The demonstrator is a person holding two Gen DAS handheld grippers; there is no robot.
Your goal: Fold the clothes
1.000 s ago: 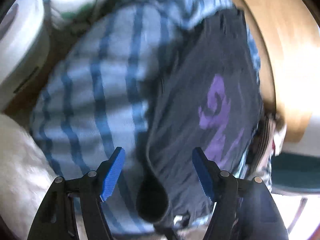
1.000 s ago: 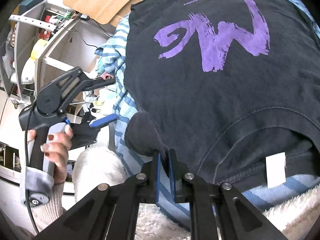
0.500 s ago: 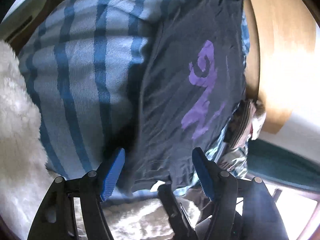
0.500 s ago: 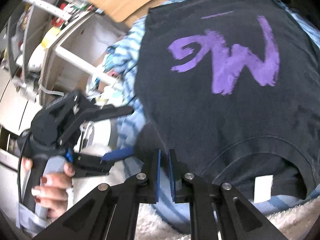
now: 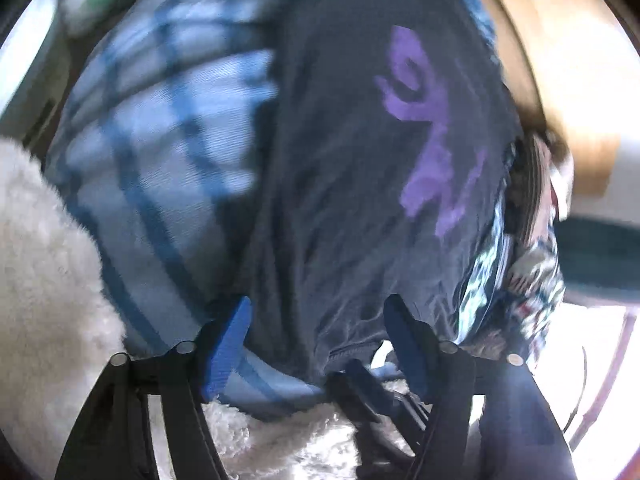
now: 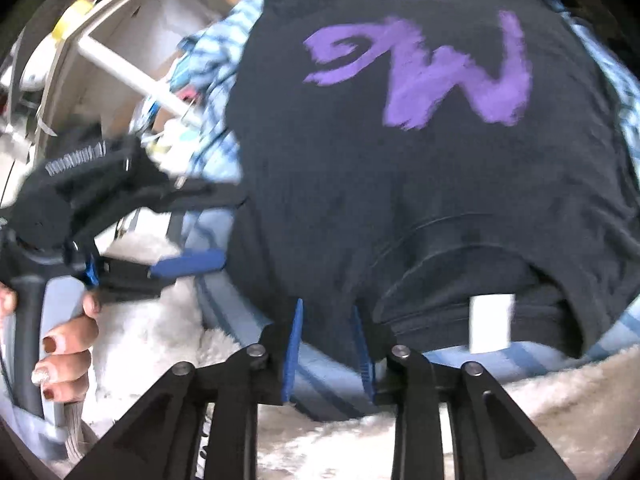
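**Right gripper released at the T-shirt's collar edge**

Since half a second ago, the right gripper (image 6: pixel 328 344) has been parted: its blue pads, then pressed together, are now set slightly apart with the shoulder edge of the T-shirt (image 6: pixel 400 184) between them, no longer pinched. The left gripper (image 5: pixel 316 320) is seen spread wide, its two blue pads astride the garment's near edge, nothing clasped.

Counted: two grippers, one dark T-shirt, one blue striped cloth (image 5: pixel 160 160) beneath it, one white fluffy rug (image 5: pixel 44 264) under both.

The T-shirt is charcoal, laid flat on the striped cloth, with a purple brush-stroke print (image 6: pixel 432 72) on it. Its neckline faces the right gripper.

Only in the right wrist view are shown a white label (image 6: pixel 490 324) inside the collar, the whole print, a shelf unit (image 6: pixel 104 48) at left, and the person's left hand (image 6: pixel 64 356) with painted nails on the left gripper's handle. Only in the left wrist view are shown a wooden board (image 5: pixel 560 60) and crumpled patterned clothing (image 5: pixel 528 248) at the right; that view is blurred.
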